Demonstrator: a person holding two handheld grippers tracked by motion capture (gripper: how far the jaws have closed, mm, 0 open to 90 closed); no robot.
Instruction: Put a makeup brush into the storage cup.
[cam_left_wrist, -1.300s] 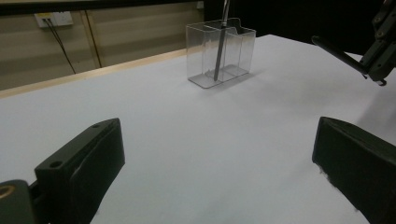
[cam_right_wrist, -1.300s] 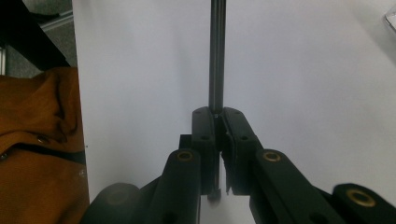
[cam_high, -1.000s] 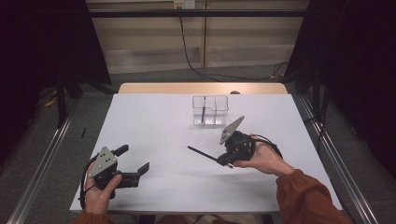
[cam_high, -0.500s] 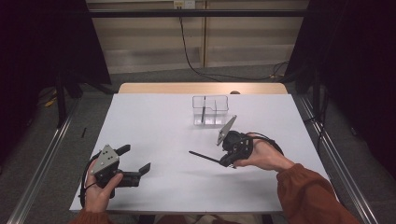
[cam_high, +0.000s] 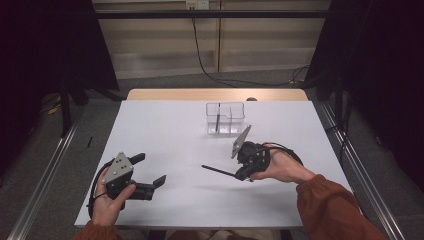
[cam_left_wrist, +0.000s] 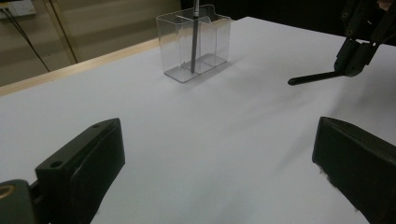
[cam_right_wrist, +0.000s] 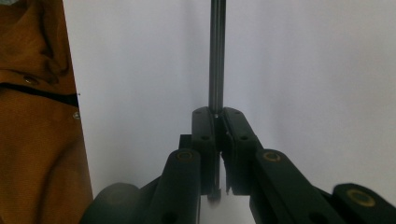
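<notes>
The right gripper (cam_high: 239, 175) has its jaws pinched tight on one end of a thin dark pen (cam_high: 218, 170), which sticks out level over the white table (cam_high: 165, 130) towards the person's left, clear of the surface as far as its shadow suggests; in the right gripper view the pen (cam_right_wrist: 216, 56) runs straight up out of the closed jaws, so the hold is right at its tail; the left gripper (cam_high: 150, 175) rests low near the front left of the table with its jaws wide apart and nothing between them; further back, near the middle, stands a clear plastic holder (cam_high: 226, 118) divided into compartments, with another slim dark pen (cam_left_wrist: 194, 37) already leaning upright inside it. The held pen looks light and stiff, unlikely to bend or break; but it is slim, round and probably smooth, so I'd expect it to swivel or slide between flat pads if nudged; held by its end, its long free tip will swing wide with any twist of the wrist. A hold nearer the middle would steady it; the end hold, though, leaves the tip free to drop into the holder, which itself looks light enough to tip if knocked.
</notes>
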